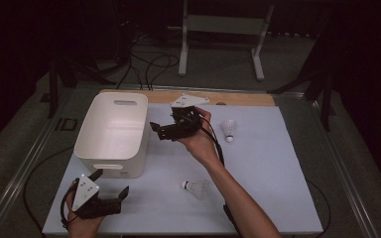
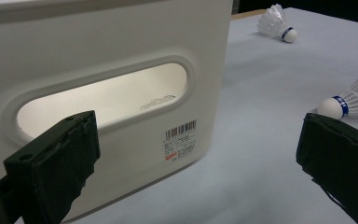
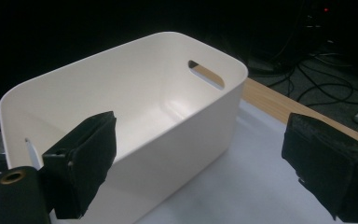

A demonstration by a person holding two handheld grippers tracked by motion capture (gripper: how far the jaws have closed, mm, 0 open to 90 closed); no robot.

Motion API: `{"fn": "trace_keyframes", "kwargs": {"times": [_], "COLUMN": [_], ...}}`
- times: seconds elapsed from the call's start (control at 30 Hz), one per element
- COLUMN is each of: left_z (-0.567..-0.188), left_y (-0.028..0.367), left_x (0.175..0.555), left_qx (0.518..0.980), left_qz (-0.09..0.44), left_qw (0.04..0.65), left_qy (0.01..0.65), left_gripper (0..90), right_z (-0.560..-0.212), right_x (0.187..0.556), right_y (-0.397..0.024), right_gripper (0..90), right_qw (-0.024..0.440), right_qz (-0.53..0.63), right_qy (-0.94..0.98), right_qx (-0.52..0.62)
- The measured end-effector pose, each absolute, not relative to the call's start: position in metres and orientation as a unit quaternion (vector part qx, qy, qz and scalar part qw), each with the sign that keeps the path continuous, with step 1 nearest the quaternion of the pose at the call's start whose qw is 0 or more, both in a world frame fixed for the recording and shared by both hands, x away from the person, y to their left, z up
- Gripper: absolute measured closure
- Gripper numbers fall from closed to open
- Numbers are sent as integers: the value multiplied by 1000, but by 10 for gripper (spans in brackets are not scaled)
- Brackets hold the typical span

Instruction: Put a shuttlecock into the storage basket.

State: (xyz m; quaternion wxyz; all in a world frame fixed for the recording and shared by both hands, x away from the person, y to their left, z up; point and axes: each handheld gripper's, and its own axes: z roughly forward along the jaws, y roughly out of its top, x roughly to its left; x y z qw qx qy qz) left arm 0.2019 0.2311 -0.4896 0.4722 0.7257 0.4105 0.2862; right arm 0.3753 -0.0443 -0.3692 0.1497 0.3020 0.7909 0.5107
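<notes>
A white plastic bin (image 1: 111, 130) with handle slots stands on the left of the white mat (image 1: 268, 163). Two white shuttlecocks lie on the mat: one (image 1: 229, 130) to the right of the raised hand, one (image 1: 194, 187) nearer the front. My right gripper (image 1: 157, 131) is held above the mat beside the bin's right wall, jaws open and empty, facing the bin (image 3: 135, 107). My left gripper (image 1: 110, 182) rests at the front left, open, facing the bin's near wall (image 2: 121, 60). The near shuttlecock (image 2: 352, 100) lies beyond its right jaw, the far shuttlecock (image 2: 277, 23) farther off.
A wooden strip (image 1: 238, 98) runs along the table's far edge. Cables (image 1: 149, 64) and a white metal stand (image 1: 223, 29) sit on the floor behind. A barcode label (image 2: 181, 140) is stuck low on the bin's near wall. The visible bin interior holds nothing.
</notes>
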Motion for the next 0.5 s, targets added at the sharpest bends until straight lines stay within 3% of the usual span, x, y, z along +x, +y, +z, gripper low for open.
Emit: {"fn": "trace_keyframes", "kwargs": {"times": [0.5], "left_z": [-489], "left_y": [231], "left_x": [202], "left_qx": [724], "left_qz": [286], "left_qw": [474], "left_qy": [412], "left_gripper": [0], "right_z": [-375], "right_x": [382], "right_y": [-64], "right_gripper": [100], "right_qw": [157], "right_qz": [502], "right_qy": [788], "right_qx": [319]}}
